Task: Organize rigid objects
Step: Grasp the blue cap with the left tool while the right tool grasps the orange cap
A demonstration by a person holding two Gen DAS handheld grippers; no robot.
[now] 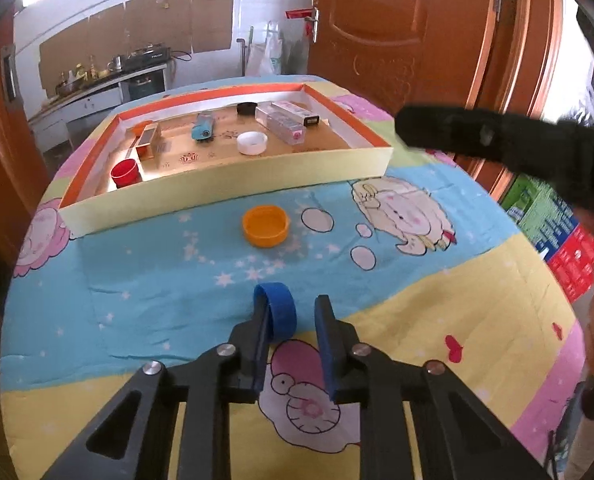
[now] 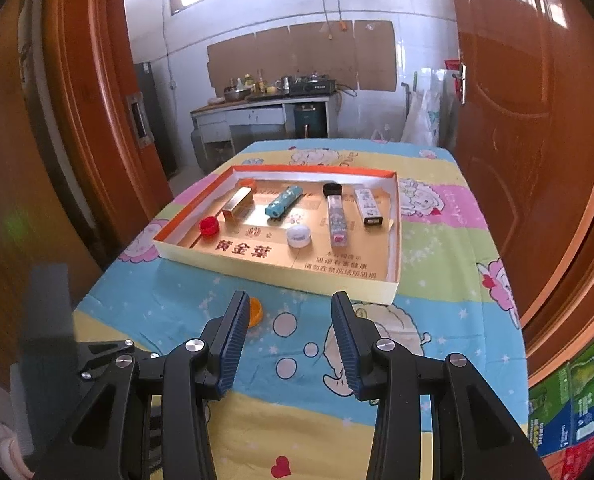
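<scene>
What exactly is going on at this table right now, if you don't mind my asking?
A person with a gripper in each hand is sorting small items into a shallow cardboard tray on a cartoon-print cloth. The left gripper has a blue cap between its fingers, tipped against the left one; a gap remains at the right. The right gripper is open and empty. An orange cap lies outside the tray, while several caps and small boxes are already inside.

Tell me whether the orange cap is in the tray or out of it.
Out. The orange cap lies on the cartoon-print cloth, just in front of the tray's near wall.
</scene>
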